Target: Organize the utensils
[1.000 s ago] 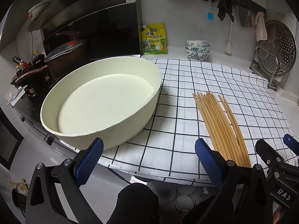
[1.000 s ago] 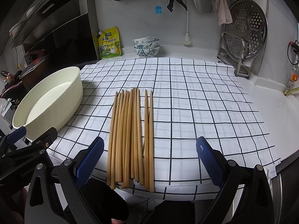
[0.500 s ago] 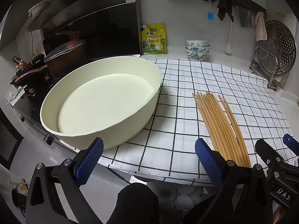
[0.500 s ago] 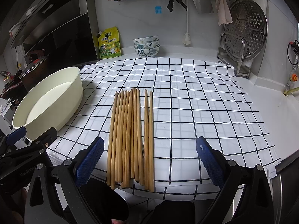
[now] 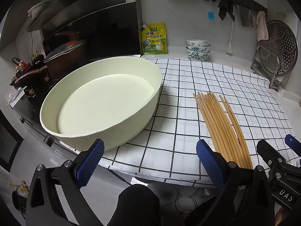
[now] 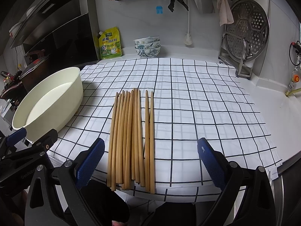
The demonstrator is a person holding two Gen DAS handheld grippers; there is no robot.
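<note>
Item: wooden chopsticks (image 6: 131, 137), a loose row lying lengthwise on the checked cloth (image 6: 207, 103), centre of the right wrist view; two lie slightly apart at the right of the row, thick ends overhanging the near counter edge.

Item: cream round basin (image 5: 101, 101), nothing in it, left half of the left wrist view, well apart from the chopsticks.

Item: right gripper (image 6: 150, 162), jaws wide, holding nothing, hovering at the near ends of the row.

Item: left gripper (image 5: 149, 162), jaws wide, holding nothing, hovering by the basin's near rim.

Background: seasoning pouch (image 6: 110, 44), stacked bowls (image 6: 147, 47), steamer tray on rack (image 6: 246, 28), upper part of frame.

Status: judged as the start; no chopstick lifted. Next move likely calls for the right gripper to descend, narrow on one or a pair near the thick ends, then carry it to the basin.
</note>
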